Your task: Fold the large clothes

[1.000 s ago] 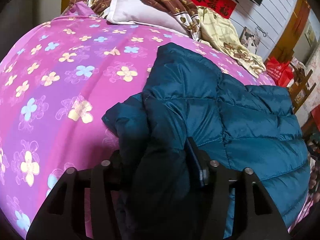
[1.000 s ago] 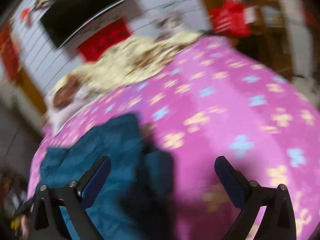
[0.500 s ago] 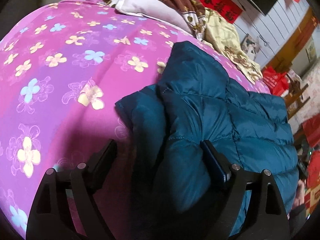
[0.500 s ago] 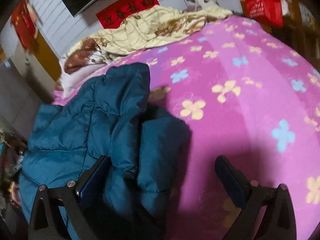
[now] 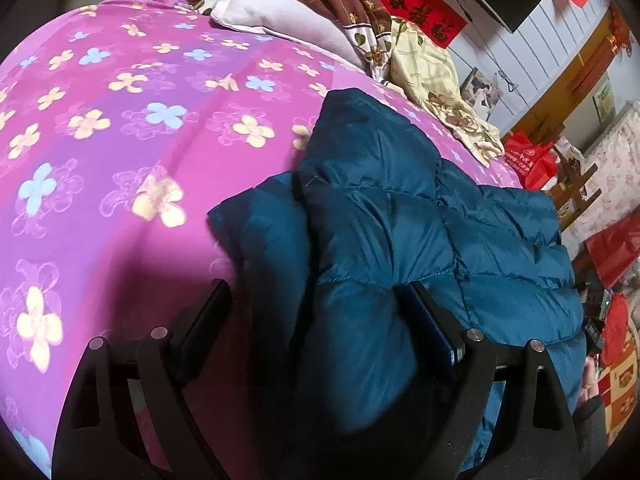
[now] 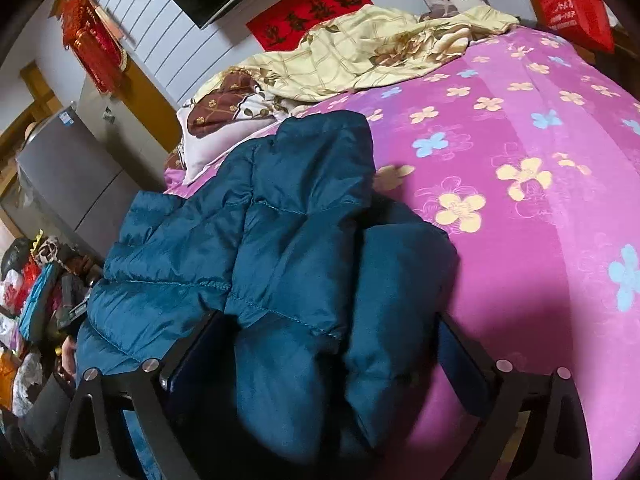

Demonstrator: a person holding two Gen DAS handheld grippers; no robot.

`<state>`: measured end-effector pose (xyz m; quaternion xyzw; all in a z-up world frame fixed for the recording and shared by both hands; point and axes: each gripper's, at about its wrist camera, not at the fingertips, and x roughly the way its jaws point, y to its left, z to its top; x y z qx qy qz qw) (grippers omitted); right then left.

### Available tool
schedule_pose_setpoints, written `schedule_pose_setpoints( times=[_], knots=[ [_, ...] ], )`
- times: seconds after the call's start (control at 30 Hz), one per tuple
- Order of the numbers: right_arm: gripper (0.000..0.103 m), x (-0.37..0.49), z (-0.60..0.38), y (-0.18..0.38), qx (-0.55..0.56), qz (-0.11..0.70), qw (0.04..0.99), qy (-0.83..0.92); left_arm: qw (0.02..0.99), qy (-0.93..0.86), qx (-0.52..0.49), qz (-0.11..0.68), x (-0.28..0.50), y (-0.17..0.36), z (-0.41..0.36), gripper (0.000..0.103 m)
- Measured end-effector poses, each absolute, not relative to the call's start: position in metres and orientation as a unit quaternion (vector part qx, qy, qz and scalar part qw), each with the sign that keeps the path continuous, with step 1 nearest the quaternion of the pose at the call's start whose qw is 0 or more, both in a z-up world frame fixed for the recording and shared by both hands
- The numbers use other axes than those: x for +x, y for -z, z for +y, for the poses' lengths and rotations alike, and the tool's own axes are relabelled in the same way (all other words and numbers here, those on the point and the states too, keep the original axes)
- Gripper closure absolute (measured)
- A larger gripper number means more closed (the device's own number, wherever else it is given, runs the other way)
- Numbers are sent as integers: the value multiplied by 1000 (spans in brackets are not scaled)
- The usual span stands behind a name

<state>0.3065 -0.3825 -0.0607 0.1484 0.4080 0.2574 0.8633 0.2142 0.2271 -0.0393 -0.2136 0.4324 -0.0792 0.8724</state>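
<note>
A teal quilted puffer jacket (image 5: 420, 232) lies bunched on a pink flowered bedspread (image 5: 120, 140). My left gripper (image 5: 316, 312) is open, its jaws wide apart around a thick fold of the jacket's near edge; the right finger (image 5: 432, 328) touches the fabric. In the right wrist view the same jacket (image 6: 260, 220) lies on the bedspread (image 6: 520, 160). My right gripper (image 6: 324, 344) is open, its jaws straddling the jacket's near folds, with the left finger (image 6: 188, 360) under the fabric's edge.
A white pillow (image 5: 280, 16) and a yellow and brown quilt (image 6: 360, 56) lie at the head of the bed. Red bags (image 5: 528, 156) and wooden furniture stand past the bed's side. A grey fridge (image 6: 72, 184) and piled bags (image 6: 24, 300) are beside the bed.
My left gripper has opened from its grip on the jacket fold. My right gripper swung over and came down so its open jaws straddle the jacket's near edge.
</note>
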Motion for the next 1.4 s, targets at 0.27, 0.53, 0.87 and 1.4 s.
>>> schedule_pose_setpoints(
  times=[0.27,0.53,0.87,1.4],
  knots=[
    [42,306,-372,54,116,397,874,-256,892,71,-166,414,214,28,209,67],
    [76,288,-361,23,61,343,907,-236,918,35,-150,365,199,-13,202,87],
    [82,239,-340,-61,23,226,949,-217,937,21,-161,309,150,-80,210,89],
    [83,200,-345,-53,64,262,933,-237,898,12,-186,400,117,-27,230,86]
  ],
)
